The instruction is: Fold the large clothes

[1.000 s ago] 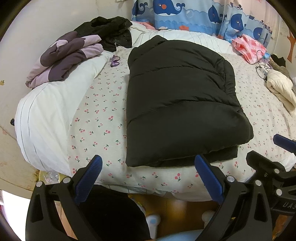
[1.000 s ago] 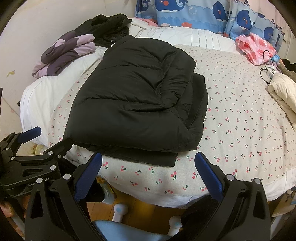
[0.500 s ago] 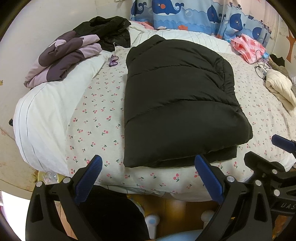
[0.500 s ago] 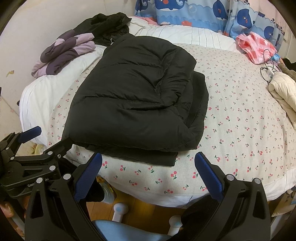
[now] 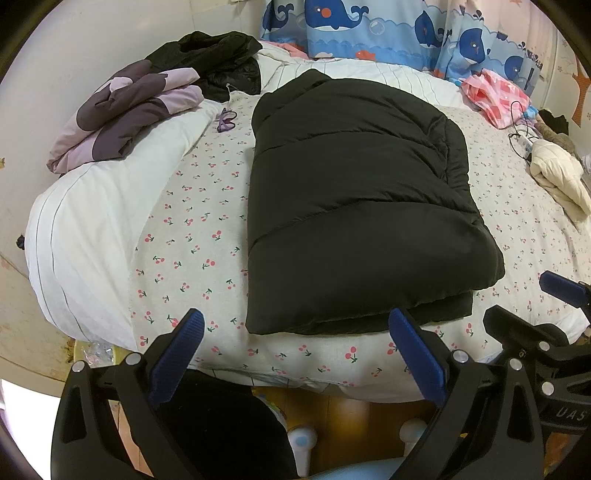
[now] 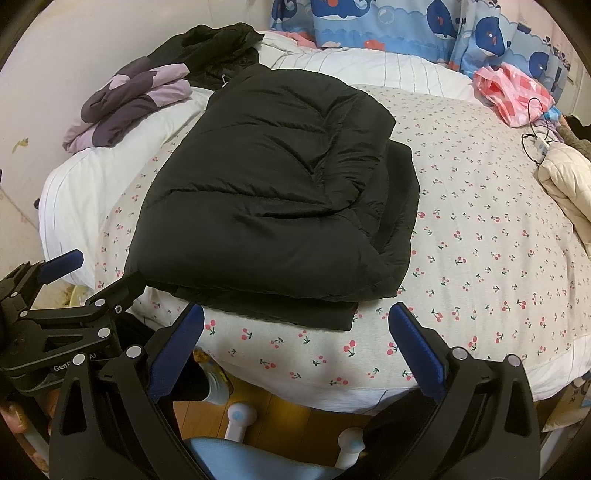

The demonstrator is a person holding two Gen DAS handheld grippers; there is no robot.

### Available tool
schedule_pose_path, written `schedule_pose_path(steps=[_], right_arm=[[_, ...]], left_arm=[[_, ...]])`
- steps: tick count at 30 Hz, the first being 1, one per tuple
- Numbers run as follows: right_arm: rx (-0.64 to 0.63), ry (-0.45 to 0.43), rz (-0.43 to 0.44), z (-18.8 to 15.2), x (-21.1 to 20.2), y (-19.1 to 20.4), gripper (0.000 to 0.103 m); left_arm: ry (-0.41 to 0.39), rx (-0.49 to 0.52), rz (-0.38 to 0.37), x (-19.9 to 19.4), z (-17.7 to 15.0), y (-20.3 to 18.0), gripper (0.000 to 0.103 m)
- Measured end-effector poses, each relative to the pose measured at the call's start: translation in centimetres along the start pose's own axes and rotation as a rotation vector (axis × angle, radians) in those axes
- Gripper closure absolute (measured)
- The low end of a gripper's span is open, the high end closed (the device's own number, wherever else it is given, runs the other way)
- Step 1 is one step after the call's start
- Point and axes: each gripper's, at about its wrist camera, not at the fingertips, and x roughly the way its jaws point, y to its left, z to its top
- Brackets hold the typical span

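A black puffer jacket lies folded lengthwise on the cherry-print bed sheet, its hem near the bed's front edge. It also shows in the right wrist view. My left gripper is open and empty, held off the front edge just below the jacket's hem. My right gripper is open and empty, also off the front edge below the hem. Each gripper shows in the other's view, the right gripper at the right and the left gripper at the left.
A purple folded garment and a black garment lie at the back left. A pink bag, a cable and a cream jacket lie at the right. A whale-print curtain hangs behind. A blue chair stands below.
Both views have shifted only slightly; the jacket has not moved and both grippers stay open.
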Motion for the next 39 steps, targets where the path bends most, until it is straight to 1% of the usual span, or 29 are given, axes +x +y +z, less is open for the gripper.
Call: schedule_pose_path(steps=[11, 27, 39], right_arm=[[-0.002, 0.002, 0.001, -0.06, 0.17, 0.24, 0.006], [-0.009, 0.007, 0.006, 0.23, 0.25, 0.03, 0.006], [-0.009, 0.011, 0.009, 0.13, 0.4, -0.04, 0.006]], left_arm=[[-0.001, -0.014, -0.016, -0.03, 0.26, 0.35, 0.007], [-0.012, -0.009, 0.0, -0.14, 0.27, 0.5, 0.007], [-0.041, -0.008, 0.01, -0.8, 0.23, 0.33, 0.007]])
